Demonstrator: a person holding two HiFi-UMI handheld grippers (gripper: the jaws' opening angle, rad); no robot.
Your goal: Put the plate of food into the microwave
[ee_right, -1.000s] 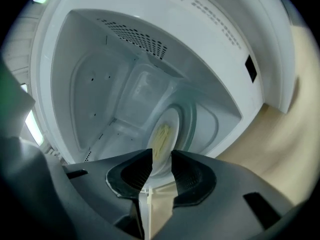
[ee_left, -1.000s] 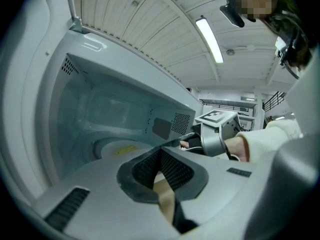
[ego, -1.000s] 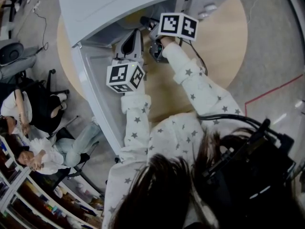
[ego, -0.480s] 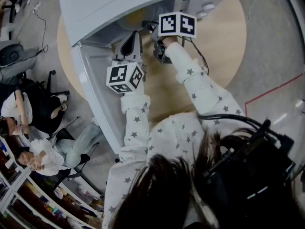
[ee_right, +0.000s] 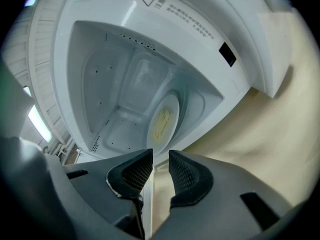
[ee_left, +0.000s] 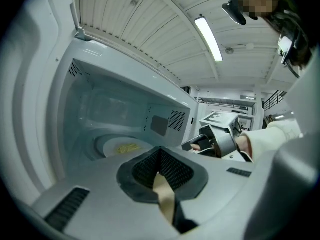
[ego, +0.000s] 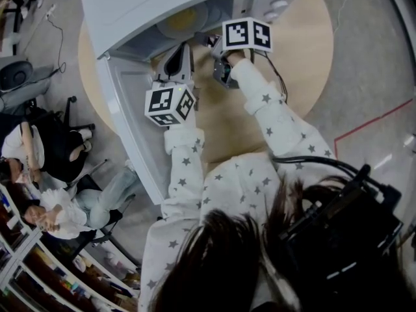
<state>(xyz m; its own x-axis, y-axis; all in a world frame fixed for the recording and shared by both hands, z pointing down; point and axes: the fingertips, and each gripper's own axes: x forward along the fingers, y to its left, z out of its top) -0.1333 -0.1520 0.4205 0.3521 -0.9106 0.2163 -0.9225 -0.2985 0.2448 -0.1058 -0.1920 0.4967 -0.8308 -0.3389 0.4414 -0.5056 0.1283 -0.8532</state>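
The plate of food [ee_right: 163, 123] lies inside the microwave [ee_right: 165, 14]. Your right gripper [ee_right: 160, 160] is released, jaws slightly apart and empty. Your left gripper [ee_left: 160, 153] is clenched on nothing.

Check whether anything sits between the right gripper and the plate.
Nothing visible. The plate lies inside the microwave, and the right gripper, jaws apart and empty, faces it from outside the open front.

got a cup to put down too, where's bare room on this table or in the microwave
Bare wood of the table right of the microwave, out to its round edge. Crowded: the plate takes the microwave floor; the open door, left gripper and right gripper sit at its front.
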